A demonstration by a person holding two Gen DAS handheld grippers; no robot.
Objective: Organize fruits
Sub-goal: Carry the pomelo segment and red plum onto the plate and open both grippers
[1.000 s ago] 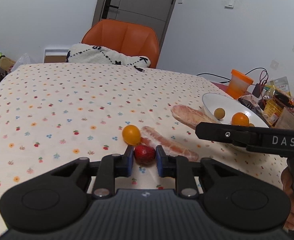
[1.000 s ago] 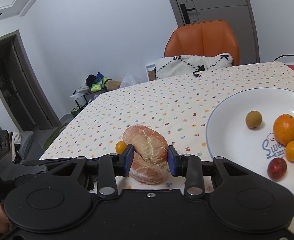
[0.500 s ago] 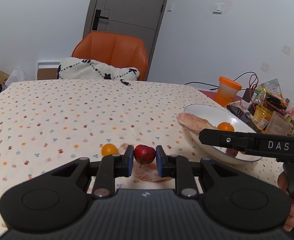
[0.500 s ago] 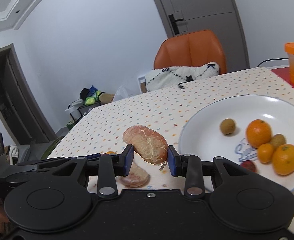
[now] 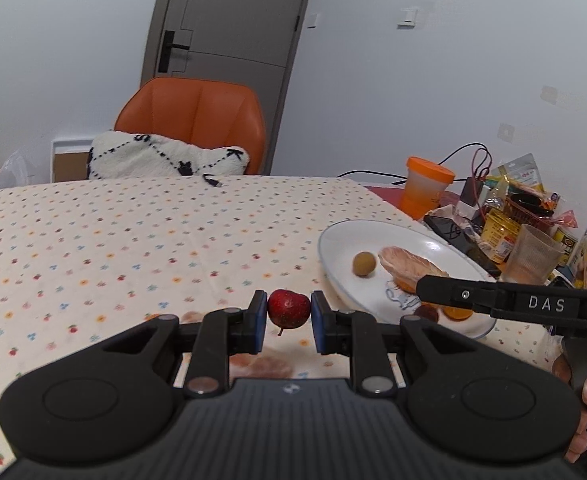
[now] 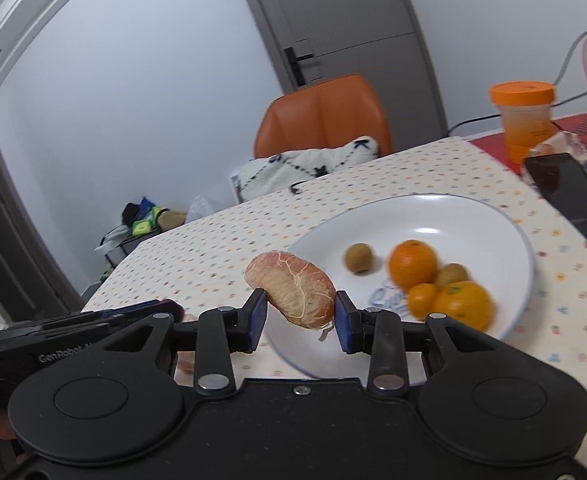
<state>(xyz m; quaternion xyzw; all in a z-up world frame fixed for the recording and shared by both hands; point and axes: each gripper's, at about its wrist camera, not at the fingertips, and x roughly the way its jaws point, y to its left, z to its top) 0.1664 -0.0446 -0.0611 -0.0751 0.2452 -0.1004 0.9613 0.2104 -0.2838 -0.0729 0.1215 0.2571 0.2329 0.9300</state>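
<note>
Left gripper (image 5: 285, 322) clamped on a small red fruit (image 5: 288, 309), held clear of the counter (image 5: 133, 240) just short of the near left rim of the white plate (image 5: 333, 240). Stem of the fruit hanging down between the blue pads (image 5: 258, 322).

Right gripper (image 6: 299, 322) clenched on a peeled pomelo segment (image 6: 293, 294), lifted above the near left rim of the plate (image 6: 453, 216); segment tilted, pith veins showing. Same segment seen from the left wrist view (image 5: 409, 268), over the plate's middle, with the right gripper's black body (image 5: 513, 304) crossing in front.

On the plate: a brown longan-like fruit (image 6: 358, 258) alone toward the left, then a cluster to the right of large orange (image 6: 412, 264), second brown fruit (image 6: 451, 274), small orange (image 6: 422, 300) and another large orange (image 6: 462, 306), all touching or nearly so. Cluster blurred.

Another pink segment piece (image 5: 261, 364) lying on the counter's spotted cloth near its front edge, mostly hidden under the left gripper. Orange-lidded cup (image 6: 523, 116) near the far right corner, dark phone (image 6: 569, 196) beside the plate's right side. Orange chair (image 5: 191, 120) behind the far edge.
</note>
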